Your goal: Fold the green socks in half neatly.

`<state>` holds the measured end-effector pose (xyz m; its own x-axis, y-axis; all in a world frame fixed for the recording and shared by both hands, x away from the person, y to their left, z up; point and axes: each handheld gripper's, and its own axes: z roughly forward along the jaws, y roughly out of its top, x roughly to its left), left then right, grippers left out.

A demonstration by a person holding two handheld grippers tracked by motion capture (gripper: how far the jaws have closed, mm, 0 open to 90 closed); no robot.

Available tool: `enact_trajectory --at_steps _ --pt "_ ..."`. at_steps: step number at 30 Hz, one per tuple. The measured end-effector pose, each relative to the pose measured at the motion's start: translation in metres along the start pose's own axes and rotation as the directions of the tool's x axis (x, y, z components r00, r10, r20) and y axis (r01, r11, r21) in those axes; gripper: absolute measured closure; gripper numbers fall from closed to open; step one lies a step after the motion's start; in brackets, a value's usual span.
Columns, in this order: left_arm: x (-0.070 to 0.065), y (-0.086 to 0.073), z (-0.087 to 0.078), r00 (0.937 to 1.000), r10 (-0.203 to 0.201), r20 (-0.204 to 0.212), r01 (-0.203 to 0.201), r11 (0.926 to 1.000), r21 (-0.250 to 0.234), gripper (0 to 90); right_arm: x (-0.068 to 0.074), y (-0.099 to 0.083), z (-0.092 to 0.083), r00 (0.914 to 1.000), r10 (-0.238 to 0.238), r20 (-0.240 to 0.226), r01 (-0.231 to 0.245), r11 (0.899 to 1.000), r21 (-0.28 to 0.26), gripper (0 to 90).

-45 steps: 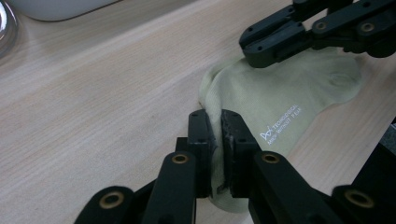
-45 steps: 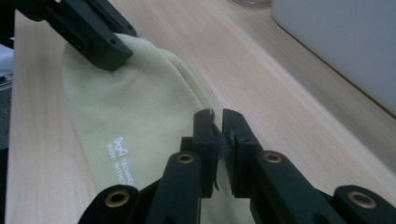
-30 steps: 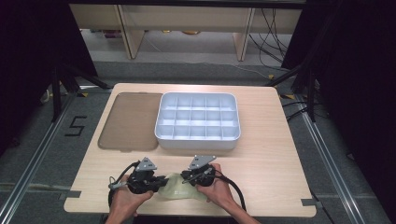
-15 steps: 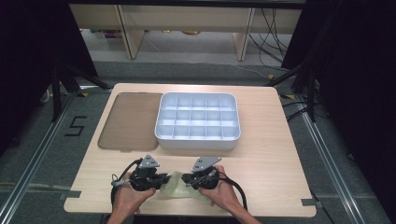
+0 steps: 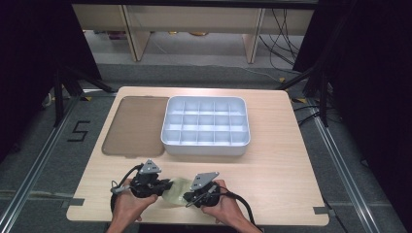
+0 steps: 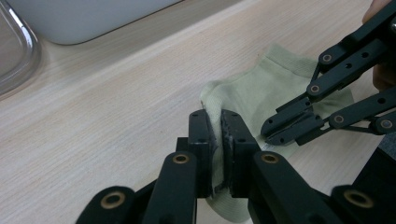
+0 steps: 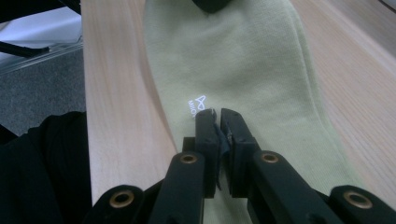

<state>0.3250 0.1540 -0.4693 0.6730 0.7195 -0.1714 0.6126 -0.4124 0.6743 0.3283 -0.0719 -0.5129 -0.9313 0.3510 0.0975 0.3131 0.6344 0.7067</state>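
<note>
Sock at the bench's front edge, pinched by left gripper and right gripper, apparently for folding.

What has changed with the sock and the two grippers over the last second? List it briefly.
The right gripper has shifted a little to the right along the table's near edge, drawing the pale green sock out between itself and the left gripper. Both stay pinched on the sock. The left gripper has barely moved. The white compartment tray and the brownish lid lie as before.
</note>
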Motion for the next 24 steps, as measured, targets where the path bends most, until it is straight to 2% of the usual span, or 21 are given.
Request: enact_trajectory --at_steps 3,4,6,7,9,10,12,15,16,17,19,20,21,23,24 --pt "0.000 -0.001 -0.001 0.9998 -0.013 -0.015 0.013 0.9999 -0.006 83.4 0.002 0.002 0.003 0.9999 0.000 -0.012 0.000 1.000 -0.014 85.5" --pt "0.000 -0.001 -0.003 1.0000 -0.006 -0.005 0.006 1.0000 0.000 83.3 0.000 0.003 0.002 0.9999 0.005 -0.014 -0.005 1.000 -0.019 85.4" --pt "-0.002 -0.001 -0.004 0.9999 -0.012 -0.013 0.012 0.9999 -0.011 83.3 -0.005 0.004 -0.006 1.0000 0.004 0.004 -0.003 0.999 -0.032 85.4" --pt "-0.001 0.000 -0.005 1.0000 -0.002 -0.002 0.002 1.0000 -0.003 83.3 -0.007 0.004 -0.010 0.9999 0.004 0.014 -0.004 0.999 -0.035 85.5" --pt "-0.002 0.000 -0.005 0.9999 -0.003 -0.014 0.003 1.0000 -0.007 83.3 -0.015 0.001 -0.020 0.9992 0.021 0.035 -0.019 0.999 -0.041 85.6" --pt "-0.002 0.001 -0.005 1.0000 0.000 -0.003 0.000 1.0000 -0.002 83.3 -0.019 -0.002 -0.025 0.9973 0.048 0.055 -0.046 0.998 -0.040 85.9" --pt "-0.003 0.002 -0.005 1.0000 -0.003 -0.005 0.003 1.0000 -0.001 83.3 -0.027 -0.005 -0.033 0.9946 0.069 0.078 -0.066 0.997 -0.039 86.0" --pt "-0.005 0.003 -0.004 1.0000 -0.003 -0.003 0.003 1.0000 -0.008 83.3 -0.034 -0.010 -0.036 0.9912 0.079 0.107 -0.077 0.997 -0.020 86.1" --pt "-0.005 0.004 -0.004 1.0000 0.004 -0.005 -0.004 1.0000 -0.004 83.2 -0.035 -0.012 -0.033 0.9897 0.089 0.112 -0.084 0.995 -0.056 86.1" --pt "-0.007 0.005 -0.003 0.9999 -0.010 -0.008 0.009 0.9999 -0.013 83.2 -0.037 -0.012 -0.035 0.9905 0.088 0.105 -0.088 0.996 -0.008 86.1" --pt "-0.009 0.007 -0.003 1.0000 0.002 0.007 -0.002 0.9999 -0.012 83.1 -0.037 -0.014 -0.029 0.9907 0.088 0.104 -0.087 0.996 -0.011 86.1" --pt "-0.010 0.008 -0.003 1.0000 -0.005 0.009 0.005 0.9998 -0.018 83.1 -0.037 -0.014 -0.028 0.9919 0.077 0.101 -0.080 0.997 0.022 86.2" --pt "-0.011 0.009 -0.003 0.9998 0.006 0.019 -0.006 0.9999 -0.009 83.0 -0.036 -0.015 -0.025 0.9906 0.092 0.101 -0.093 0.996 0.005 86.4" --pt "-0.014 0.012 0.000 0.9999 -0.001 0.016 0.001 0.9996 -0.029 82.9 -0.038 -0.014 -0.026 0.9920 0.082 0.096 -0.084 0.996 0.020 86.4" --pt "-0.015 0.014 0.001 0.9992 0.013 0.038 -0.012 0.9997 -0.023 82.8 -0.038 -0.014 -0.026 0.9919 0.085 0.094 -0.088 0.996 0.021 86.5"
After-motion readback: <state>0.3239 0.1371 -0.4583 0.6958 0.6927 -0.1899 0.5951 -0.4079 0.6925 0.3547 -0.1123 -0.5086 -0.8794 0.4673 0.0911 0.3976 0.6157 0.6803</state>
